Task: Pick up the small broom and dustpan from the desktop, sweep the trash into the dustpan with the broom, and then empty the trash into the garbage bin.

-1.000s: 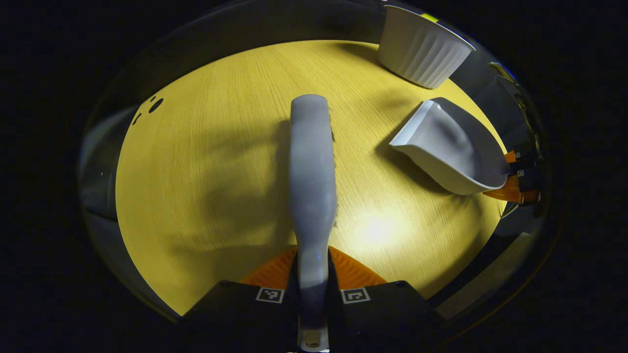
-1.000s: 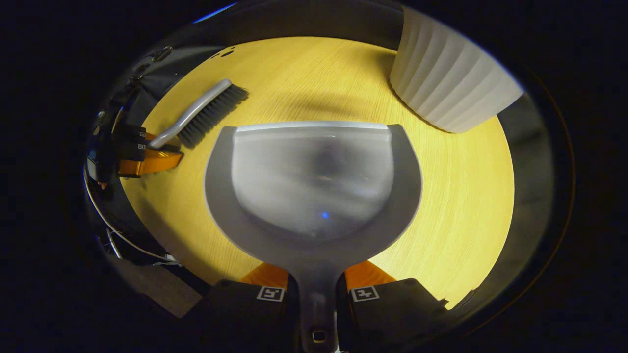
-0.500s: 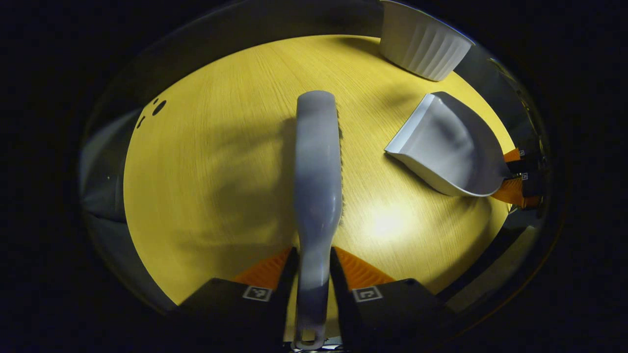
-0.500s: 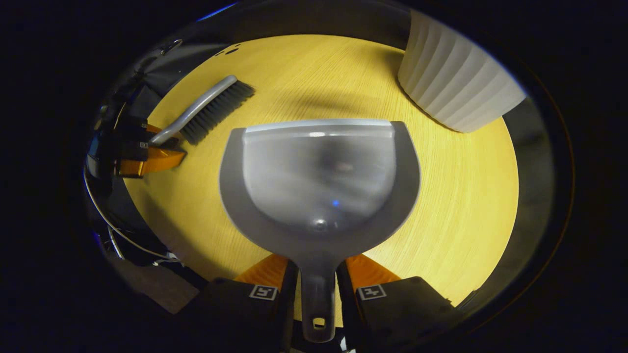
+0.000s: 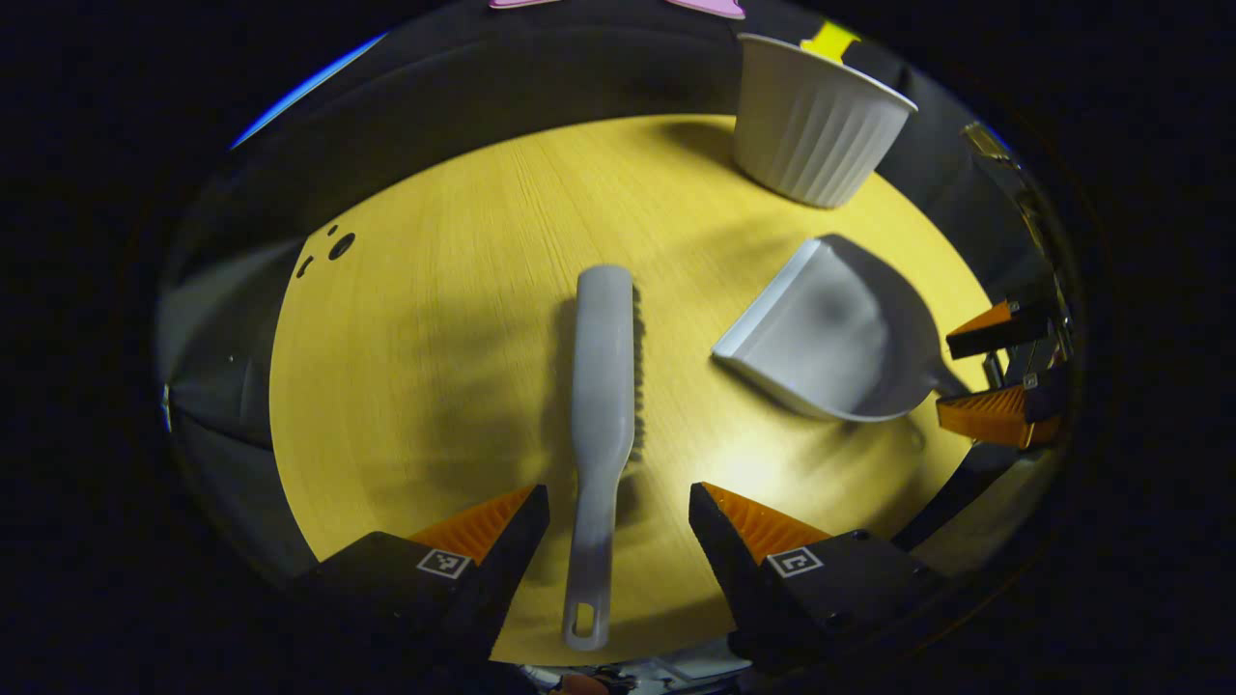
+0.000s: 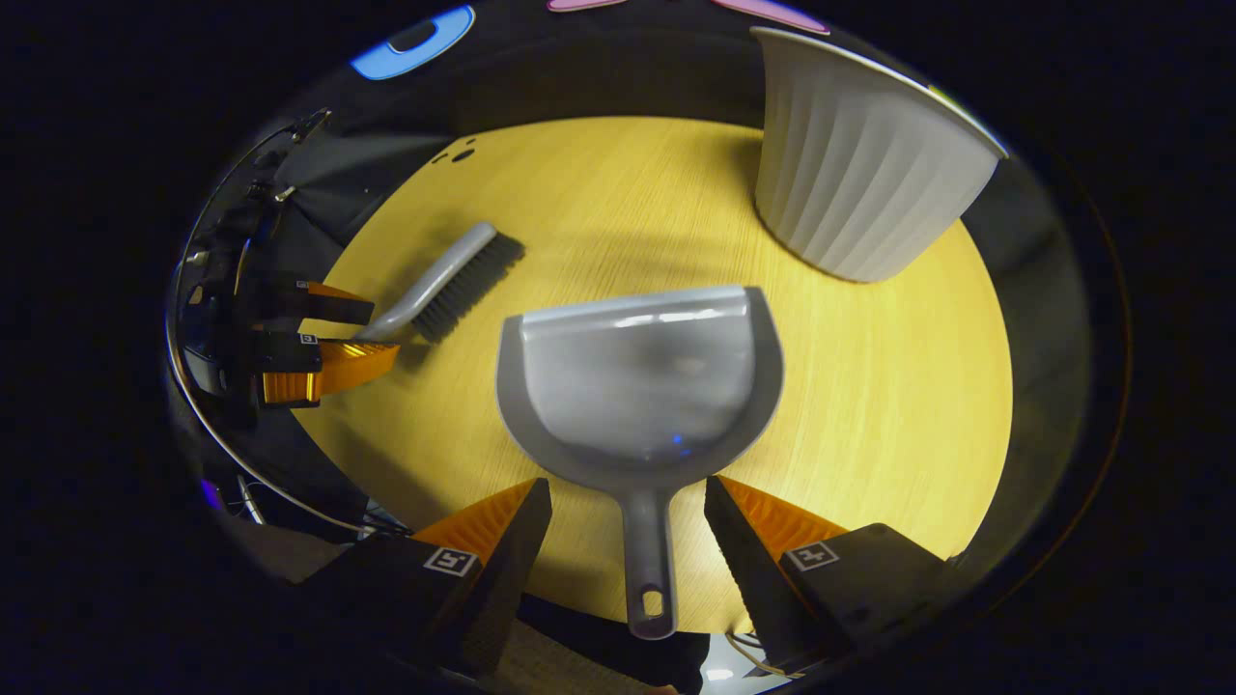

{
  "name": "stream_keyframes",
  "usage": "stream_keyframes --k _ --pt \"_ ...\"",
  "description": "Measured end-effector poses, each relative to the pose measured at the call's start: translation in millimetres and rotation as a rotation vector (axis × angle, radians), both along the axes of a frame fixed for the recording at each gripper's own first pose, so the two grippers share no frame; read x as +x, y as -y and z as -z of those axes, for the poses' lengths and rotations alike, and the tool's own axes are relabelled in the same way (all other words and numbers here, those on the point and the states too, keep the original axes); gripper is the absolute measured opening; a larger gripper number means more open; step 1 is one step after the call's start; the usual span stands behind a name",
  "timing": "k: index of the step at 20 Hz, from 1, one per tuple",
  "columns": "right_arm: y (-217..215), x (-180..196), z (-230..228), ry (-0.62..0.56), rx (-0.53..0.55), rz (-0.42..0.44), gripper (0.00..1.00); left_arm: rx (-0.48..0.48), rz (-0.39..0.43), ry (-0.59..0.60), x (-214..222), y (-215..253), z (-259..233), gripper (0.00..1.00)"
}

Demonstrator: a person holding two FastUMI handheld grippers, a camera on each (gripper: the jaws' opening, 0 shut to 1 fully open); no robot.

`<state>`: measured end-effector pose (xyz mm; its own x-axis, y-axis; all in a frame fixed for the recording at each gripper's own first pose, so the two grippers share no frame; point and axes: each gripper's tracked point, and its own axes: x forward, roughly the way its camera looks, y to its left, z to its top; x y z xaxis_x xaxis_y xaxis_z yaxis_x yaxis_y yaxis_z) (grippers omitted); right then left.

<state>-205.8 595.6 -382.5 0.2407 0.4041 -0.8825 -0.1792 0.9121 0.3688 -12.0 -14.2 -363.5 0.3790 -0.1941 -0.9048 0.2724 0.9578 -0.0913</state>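
Grey broom lies lengthwise between the left gripper's released jaws — dustpan likewise, handle toward the right gripper.

Small broom: grey plastic, dark bristles along one side, hang-hole at the handle end. It lies flat on the yellow wood-grain tabletop, handle toward me.

Dustpan: grey plastic, empty, flat on the tabletop, mouth away from me.

Garbage bin: white, ribbed, upright near the tabletop's far edge.

Bin rim cut off at top in right gripper view; dustpan inside blurred.
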Motion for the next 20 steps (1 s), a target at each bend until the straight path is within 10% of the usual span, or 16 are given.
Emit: stream_keyframes --k 13,20 --pt "37.8 114.2 -196.2 0.668 -0.043 0.223 0.99 -0.099 -0.027 0.777 72.6 18.0 -222.4 0.95" --pt "41.7 131.8 -273.7 0.894 -0.100 0.266 0.98 -0.274 -0.110 0.967 66.1 18.2 -294.0 0.96"
